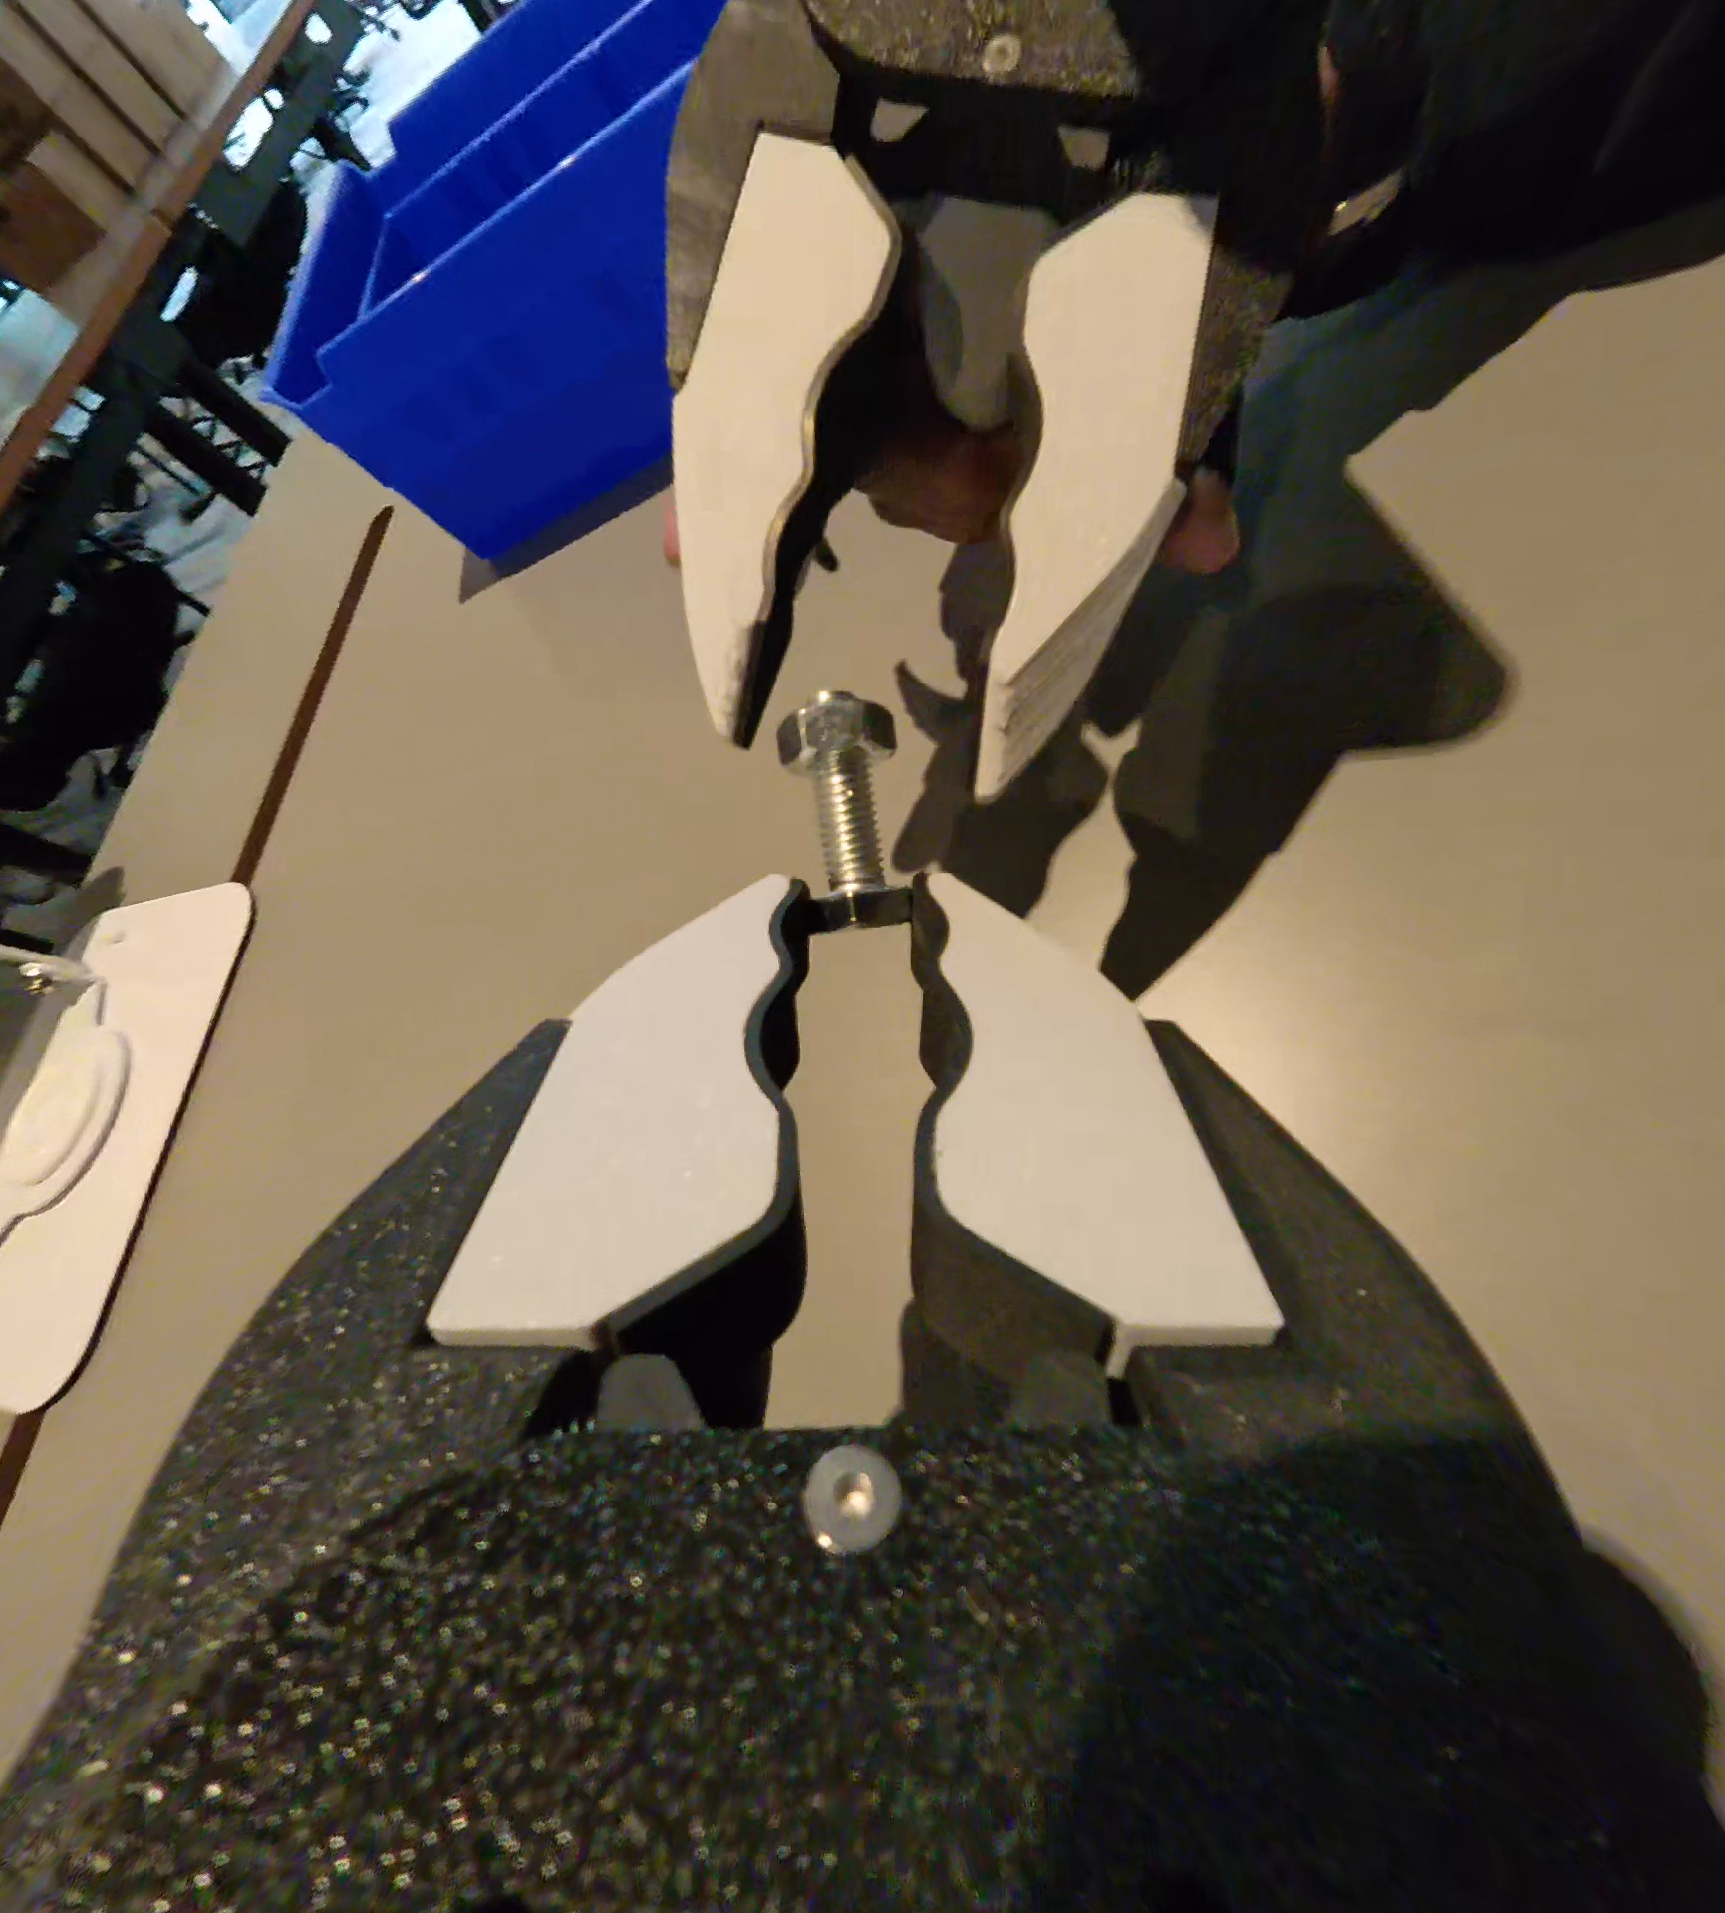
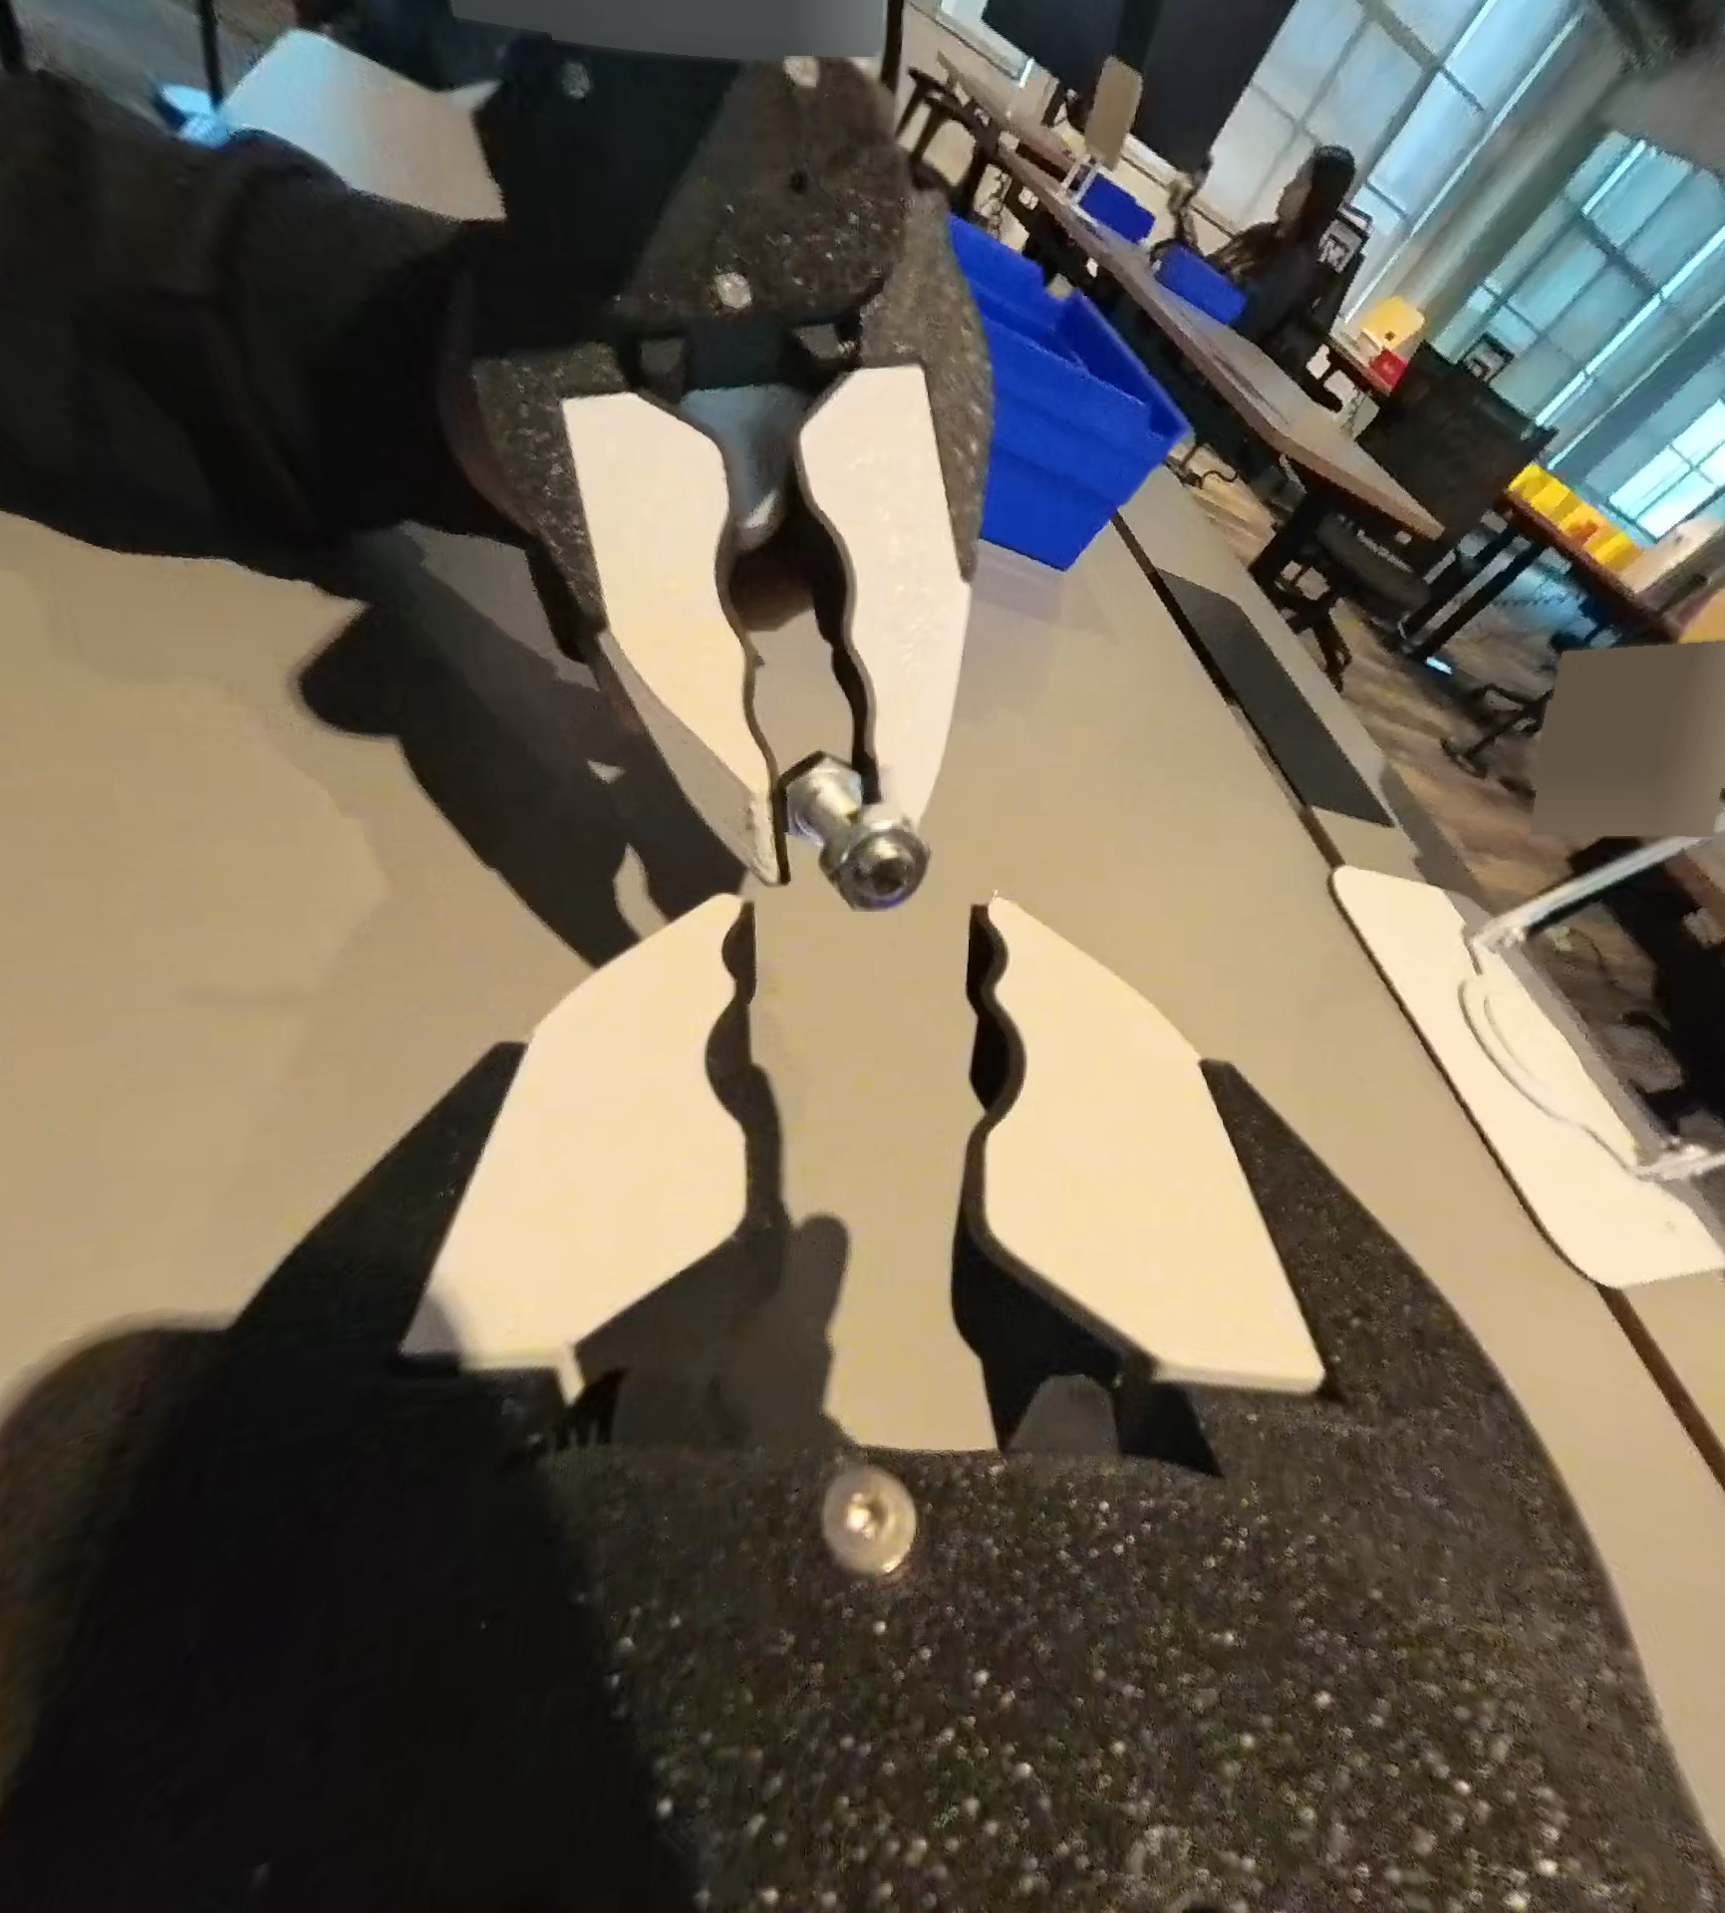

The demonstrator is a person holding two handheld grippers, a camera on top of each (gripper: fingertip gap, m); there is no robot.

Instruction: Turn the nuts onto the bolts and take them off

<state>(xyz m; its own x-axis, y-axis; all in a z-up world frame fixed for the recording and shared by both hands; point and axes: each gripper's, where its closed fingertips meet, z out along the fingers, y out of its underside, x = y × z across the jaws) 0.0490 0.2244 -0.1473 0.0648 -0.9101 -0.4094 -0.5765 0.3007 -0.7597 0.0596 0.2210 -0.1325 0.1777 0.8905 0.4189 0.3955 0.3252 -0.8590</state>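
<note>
Over the smooth tan table [image 1: 1458,1035], the left gripper [image 1: 860,899] pinches one end of the shiny silver threaded bolt [image 1: 842,818], so the wide-open right gripper [image 2: 866,913] (holding nothing) should close gently around the silver six-sided nut [image 1: 835,730] and turn it slowly

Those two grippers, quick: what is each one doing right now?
Left gripper: closed on the bolt.
Right gripper: open, holding nothing, jaws near the bolt's other end.
</note>
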